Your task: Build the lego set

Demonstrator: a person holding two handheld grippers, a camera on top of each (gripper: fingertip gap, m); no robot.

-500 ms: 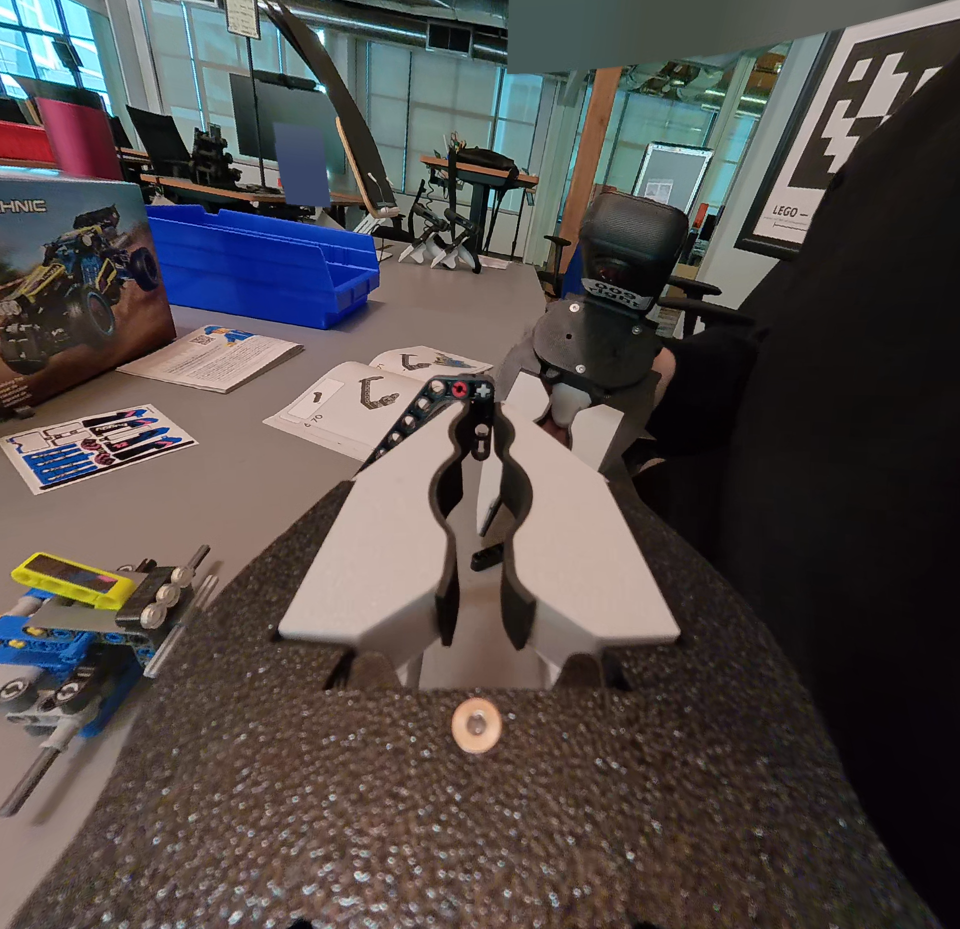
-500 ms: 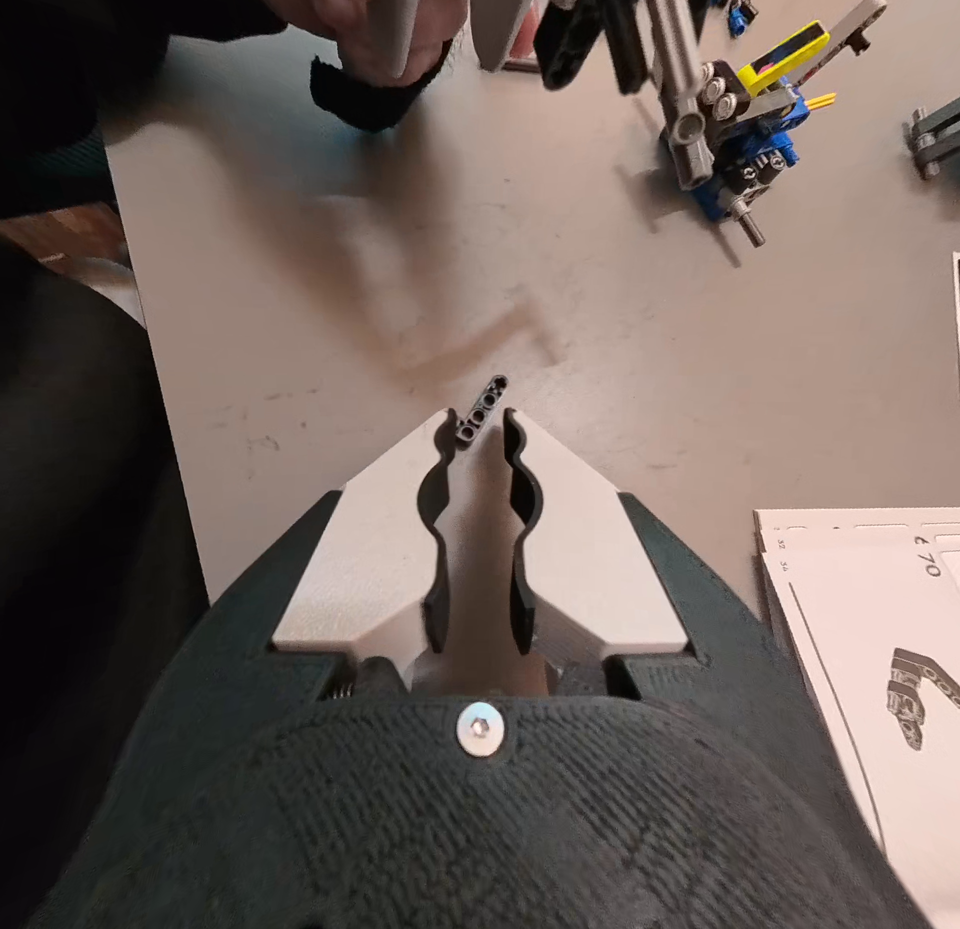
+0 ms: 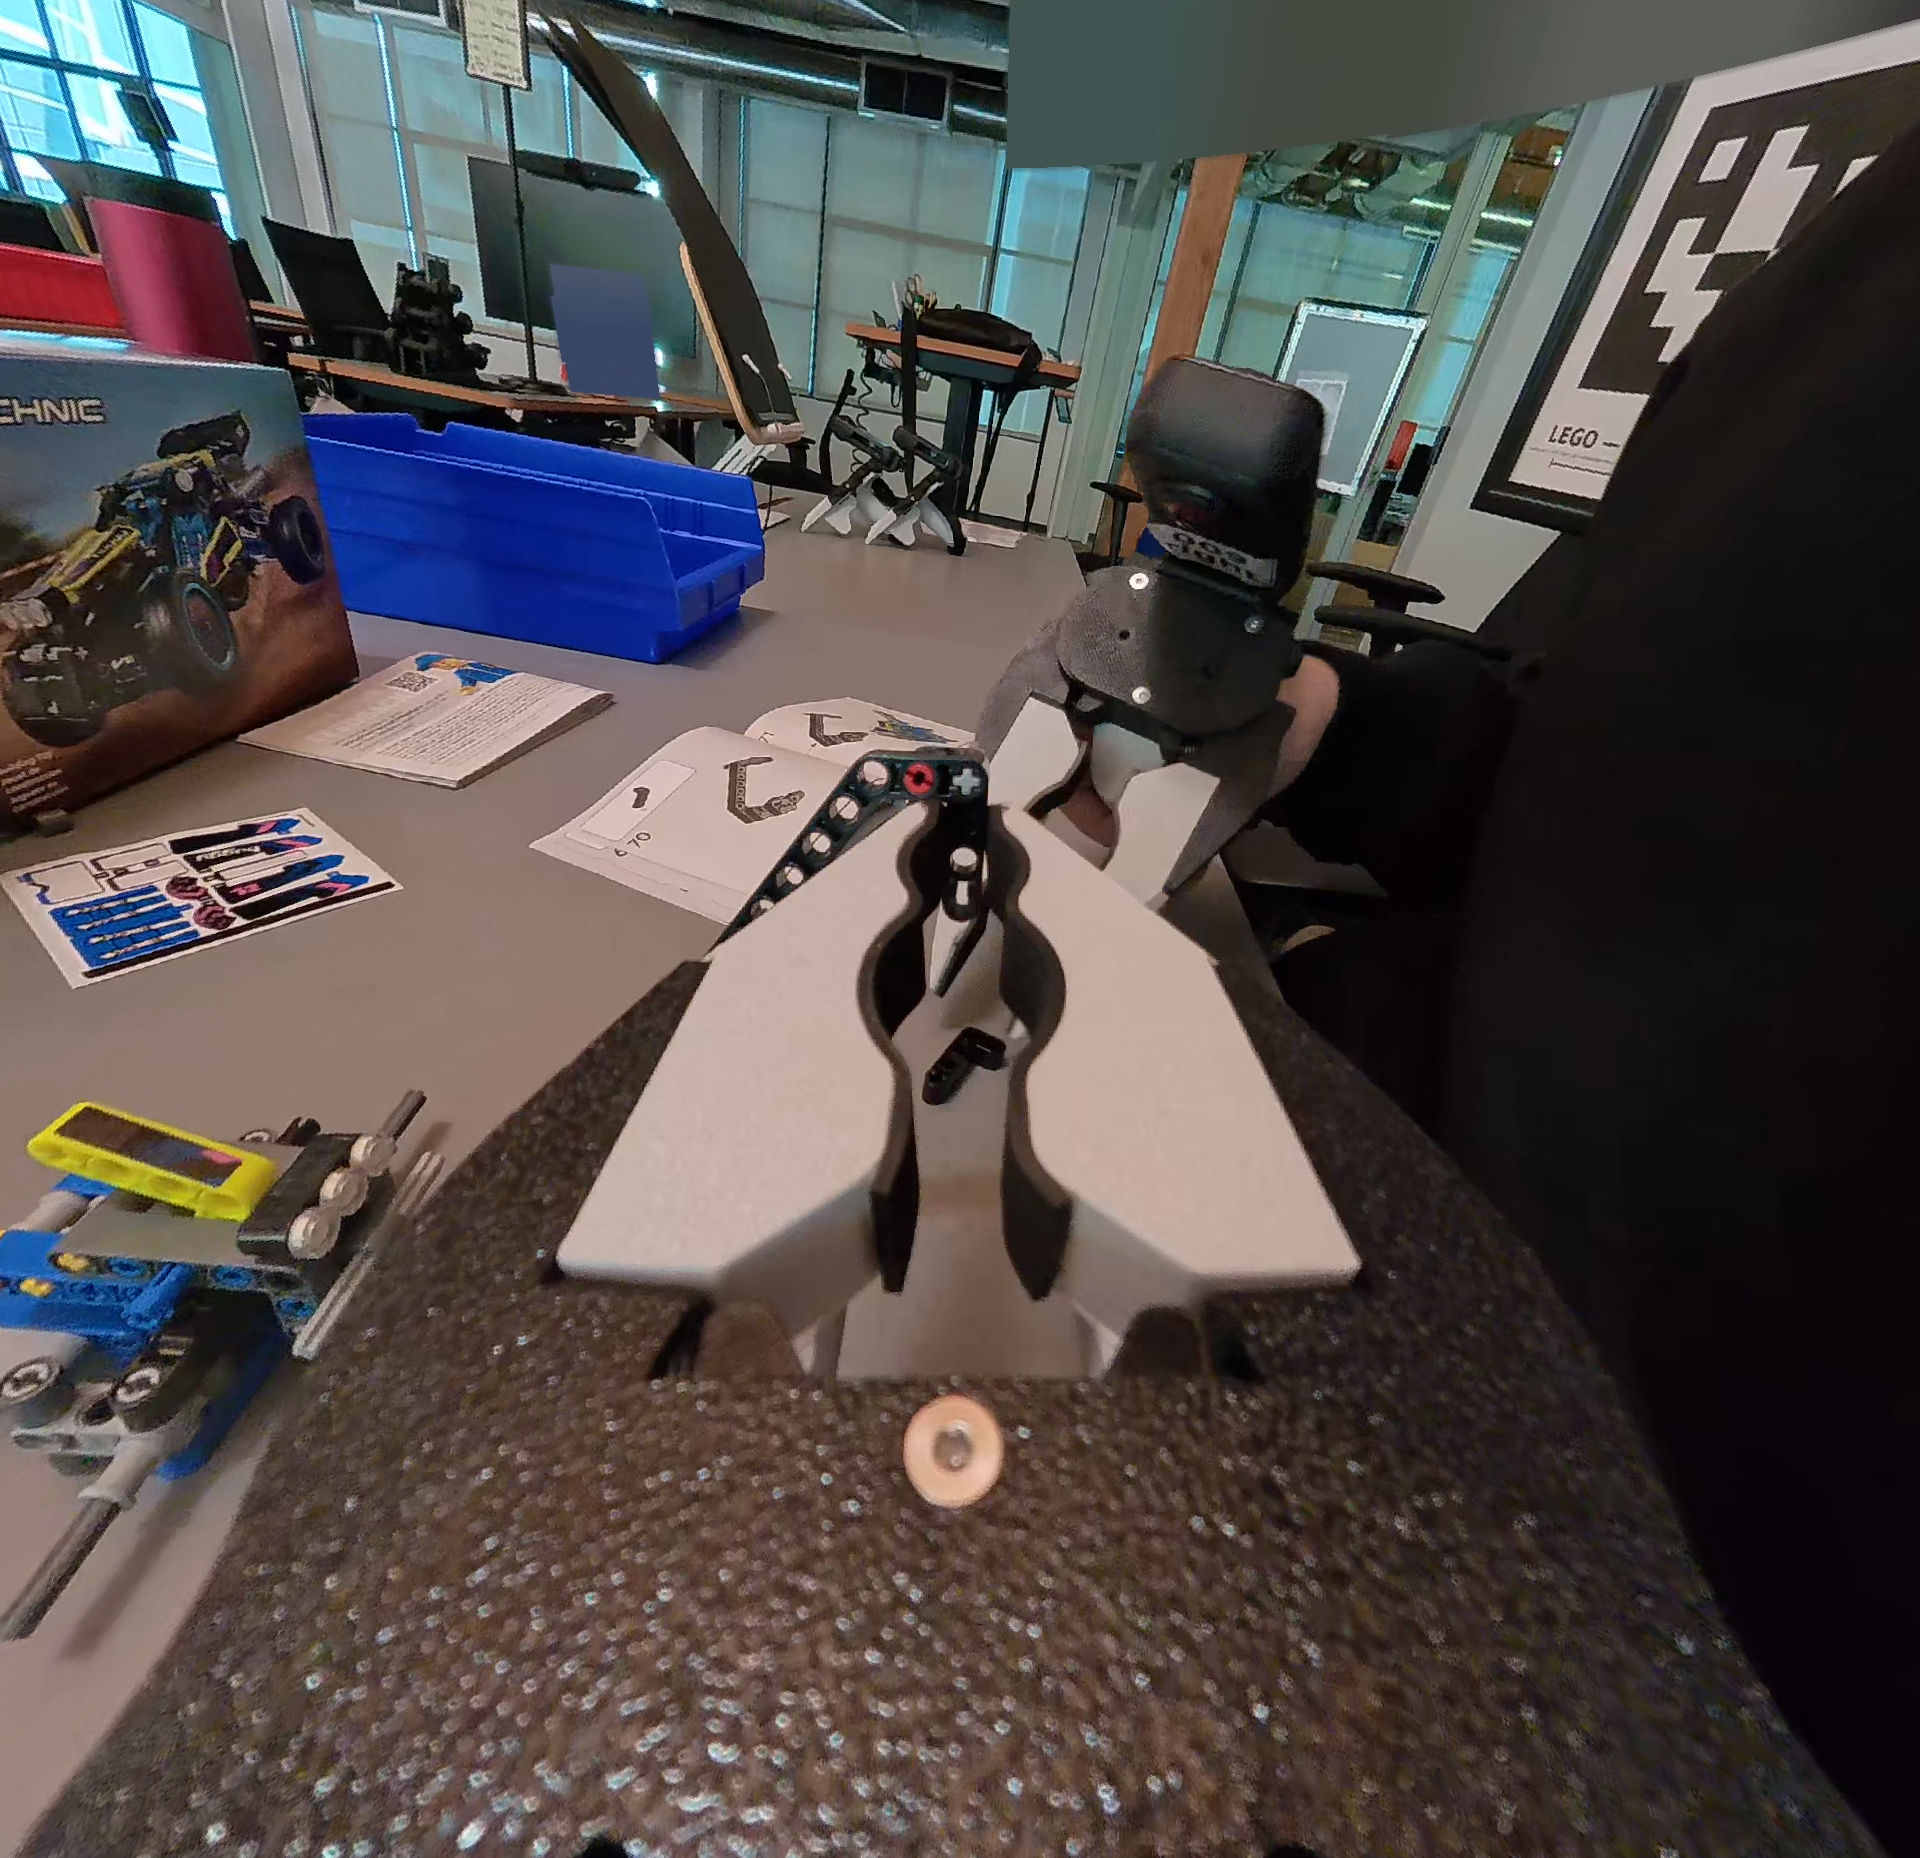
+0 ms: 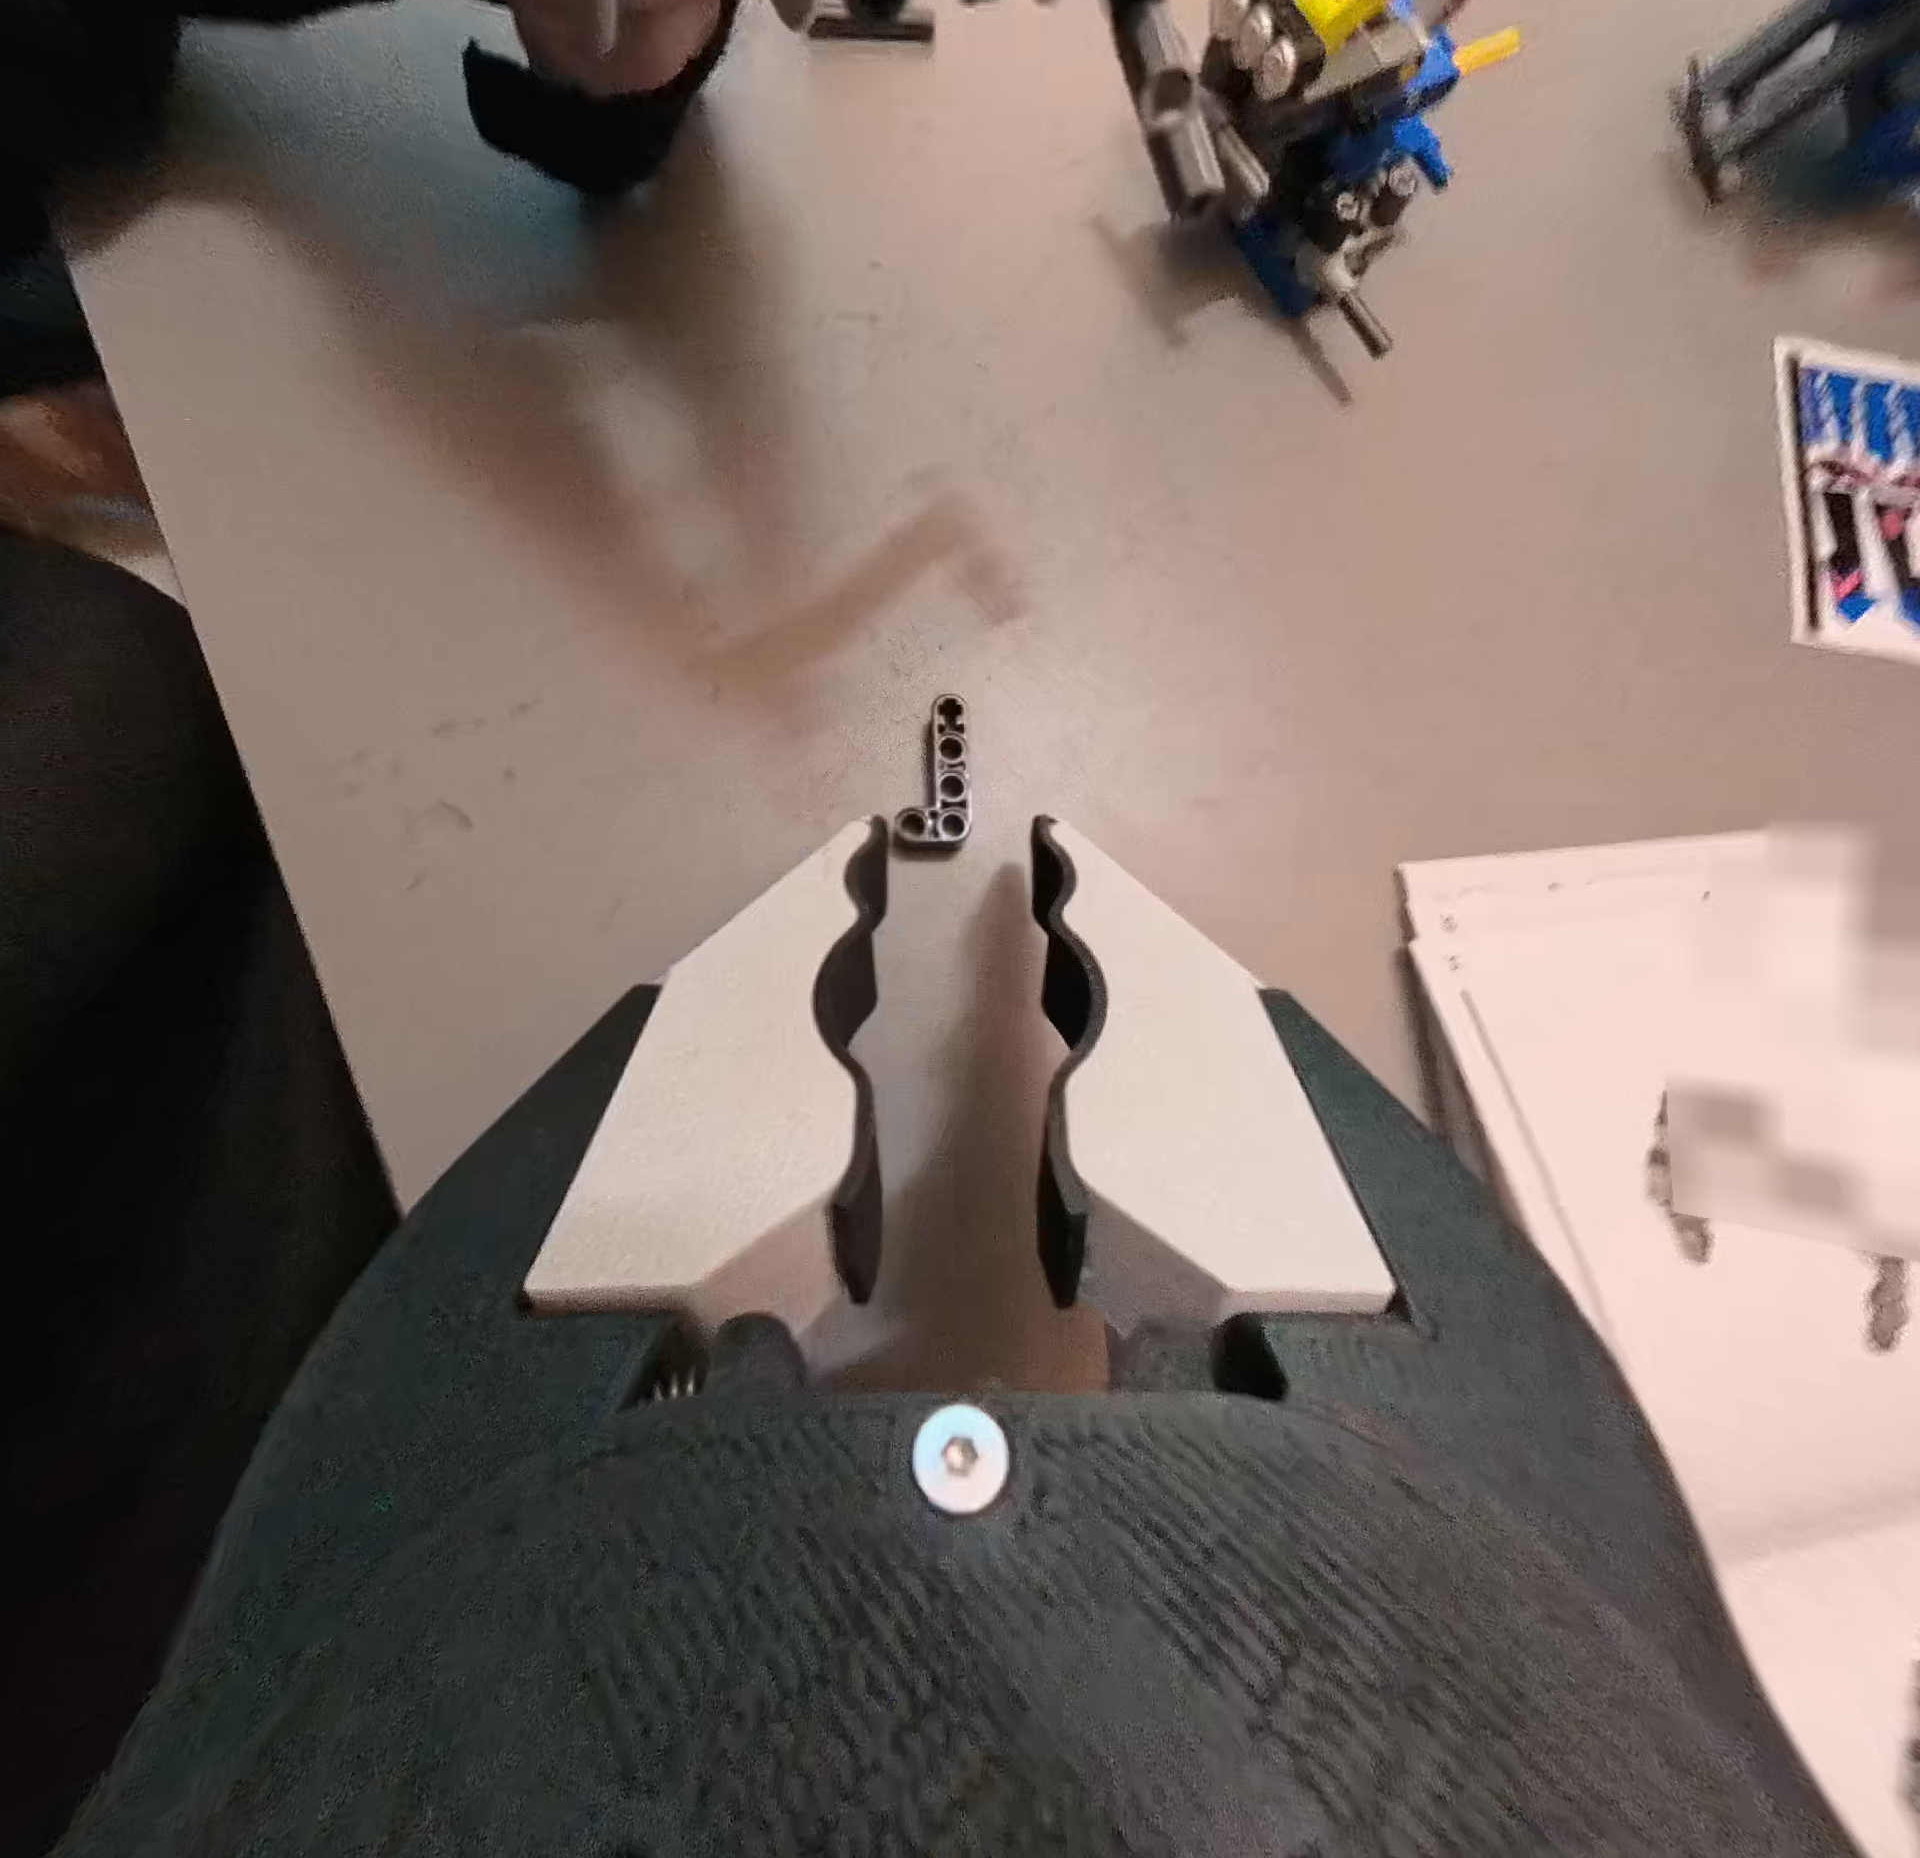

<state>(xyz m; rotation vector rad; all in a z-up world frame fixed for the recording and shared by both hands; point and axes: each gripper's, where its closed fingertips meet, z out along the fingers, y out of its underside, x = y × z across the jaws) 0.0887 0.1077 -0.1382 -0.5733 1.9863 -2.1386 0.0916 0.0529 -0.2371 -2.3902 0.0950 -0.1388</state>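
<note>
The left gripper [image 3: 958,832] pinched a bent black holed plastic beam [image 3: 831,821]; the right gripper [image 4: 952,832] stood open and bare over a small grey L-shaped holed piece [image 4: 938,782] lying on the grey table [image 4: 623,458]

An L-shaped piece [image 4: 940,785] lies on the tabletop [image 4: 623,458] just ahead of the right tongs [image 4: 956,832]. An open booklet [image 4: 1621,1081] lies to their right, and a part-built model [image 4: 1320,146] stands farther ahead on the right.

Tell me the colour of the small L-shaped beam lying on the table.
Dark grey; the small L-shaped beam shows best in the right wrist view, just ahead of the open right gripper.
</note>
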